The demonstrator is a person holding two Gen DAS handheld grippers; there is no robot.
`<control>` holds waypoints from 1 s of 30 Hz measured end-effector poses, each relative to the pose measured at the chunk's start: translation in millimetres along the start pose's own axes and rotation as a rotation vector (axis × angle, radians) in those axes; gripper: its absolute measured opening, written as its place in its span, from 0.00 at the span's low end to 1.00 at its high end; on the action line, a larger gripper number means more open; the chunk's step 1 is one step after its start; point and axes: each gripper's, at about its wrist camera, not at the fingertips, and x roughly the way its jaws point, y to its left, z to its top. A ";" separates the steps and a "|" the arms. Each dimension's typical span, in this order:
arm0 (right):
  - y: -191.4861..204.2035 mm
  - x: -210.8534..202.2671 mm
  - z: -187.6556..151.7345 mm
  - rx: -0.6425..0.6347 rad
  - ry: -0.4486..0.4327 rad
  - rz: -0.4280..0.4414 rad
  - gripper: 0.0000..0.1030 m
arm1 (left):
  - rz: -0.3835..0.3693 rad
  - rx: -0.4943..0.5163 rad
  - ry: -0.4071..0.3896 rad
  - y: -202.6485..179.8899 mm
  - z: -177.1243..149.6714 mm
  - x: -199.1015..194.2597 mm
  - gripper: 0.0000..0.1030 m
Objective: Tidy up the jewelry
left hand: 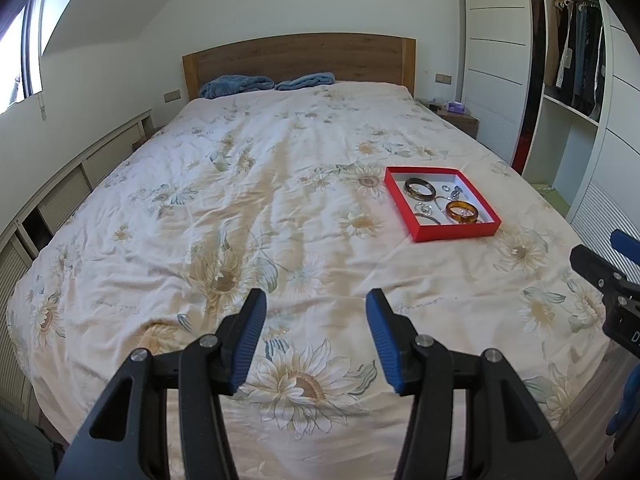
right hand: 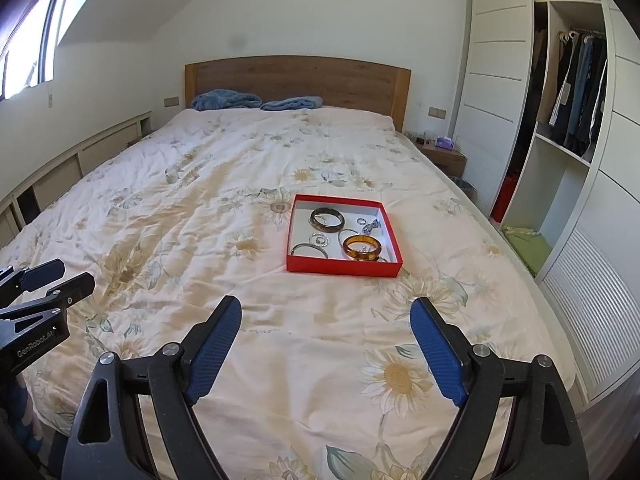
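Right wrist view: red tray (right hand: 342,268) on the bed (right hand: 200,208), all jewelry inside it — dark bangle (right hand: 327,218) at the tray's far left, amber bangle (right hand: 362,247) near right, small silver pieces (right hand: 370,224) between. Nothing loose beside the tray. Right tongs (right hand: 326,344) wide, empty, short of the tray; left tongs (left hand: 316,334) wide, empty, well left of it. Fits gathering finished, or sorting within the tray pending; cannot tell which.
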 end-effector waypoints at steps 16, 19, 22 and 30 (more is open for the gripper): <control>0.6 -14.2 -4.0 0.010 -0.018 0.002 0.84 | 0.001 0.001 -0.003 -2.7 -0.2 -5.6 0.48; 0.7 -15.9 -4.5 0.009 -0.019 0.002 0.84 | 0.001 0.000 -0.003 -3.0 -0.7 -6.2 0.48; 0.6 -15.5 -4.5 0.012 -0.019 0.000 0.84 | 0.001 0.001 -0.003 -5.5 -0.6 -7.0 0.48; 0.9 -19.4 -7.2 0.014 -0.015 -0.002 0.84 | 0.001 0.001 -0.002 -8.3 -0.8 -7.8 0.48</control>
